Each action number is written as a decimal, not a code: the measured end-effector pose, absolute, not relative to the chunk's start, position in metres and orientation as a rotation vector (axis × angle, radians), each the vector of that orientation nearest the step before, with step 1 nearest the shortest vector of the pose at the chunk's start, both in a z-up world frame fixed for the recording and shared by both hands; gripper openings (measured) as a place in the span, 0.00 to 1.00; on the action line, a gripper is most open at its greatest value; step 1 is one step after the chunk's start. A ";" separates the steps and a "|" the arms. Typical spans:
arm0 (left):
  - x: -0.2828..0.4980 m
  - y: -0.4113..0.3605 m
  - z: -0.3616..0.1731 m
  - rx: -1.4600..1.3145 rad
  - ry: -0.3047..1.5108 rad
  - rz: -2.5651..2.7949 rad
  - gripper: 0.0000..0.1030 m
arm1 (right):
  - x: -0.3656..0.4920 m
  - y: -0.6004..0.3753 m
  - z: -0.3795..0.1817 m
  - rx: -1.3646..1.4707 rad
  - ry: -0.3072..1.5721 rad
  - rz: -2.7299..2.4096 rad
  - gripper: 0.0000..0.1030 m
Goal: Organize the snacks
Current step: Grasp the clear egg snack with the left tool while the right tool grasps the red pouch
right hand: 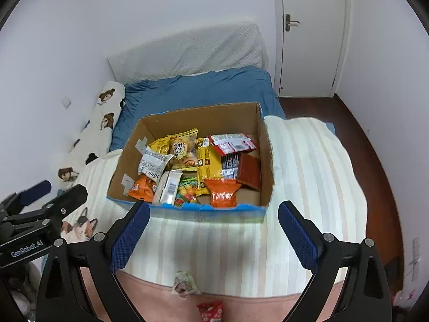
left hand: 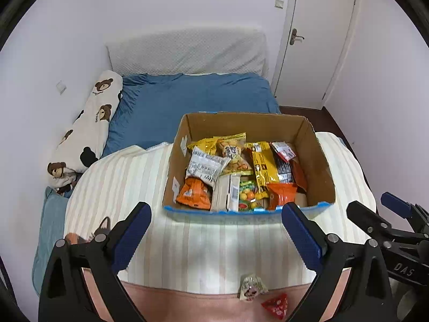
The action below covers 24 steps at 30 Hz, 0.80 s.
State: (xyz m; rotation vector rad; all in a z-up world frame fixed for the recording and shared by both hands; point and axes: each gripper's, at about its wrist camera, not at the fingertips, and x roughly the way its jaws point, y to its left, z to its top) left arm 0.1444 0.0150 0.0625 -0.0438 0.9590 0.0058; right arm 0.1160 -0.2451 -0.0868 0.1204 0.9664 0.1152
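1. A striped blanket (left hand: 128, 187) covers the bed.
2. The cardboard box (left hand: 316, 161) of snacks (left hand: 230, 171) sits there, long axis crosswise.
3. Left tongs (left hand: 214, 238) and right tongs (right hand: 211, 238) both gape, empty.

White walls (left hand: 161, 5) all round. Closed white door (left hand: 319, 40) at far right, metal handle (left hand: 295, 37) on its left edge. Two wall switches: one beside the door frame (left hand: 278, 3), one low on the left wall (left hand: 61, 87). Blue sheet (left hand: 193, 102) across the bed, a white quilted headboard (left hand: 187, 51) behind it. Bear-print pillow (left hand: 88, 131) lengthwise along the left wall. Striped cream blanket (left hand: 128, 182) over the near end, pink edge (right hand: 241, 306) nearest. Dark wood floor (right hand: 356, 139) at right.
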 end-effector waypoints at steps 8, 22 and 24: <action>0.095 0.016 0.004 -0.021 1.079 0.033 0.97 | 0.063 -0.257 -0.166 0.263 1.180 0.168 0.96; 0.049 0.021 -0.126 0.020 1.403 0.098 0.97 | 0.010 -0.254 -0.357 0.568 1.541 0.161 0.51; 0.048 0.018 -0.131 0.036 1.413 0.099 0.97 | 0.008 -0.248 -0.357 0.486 1.518 0.153 0.38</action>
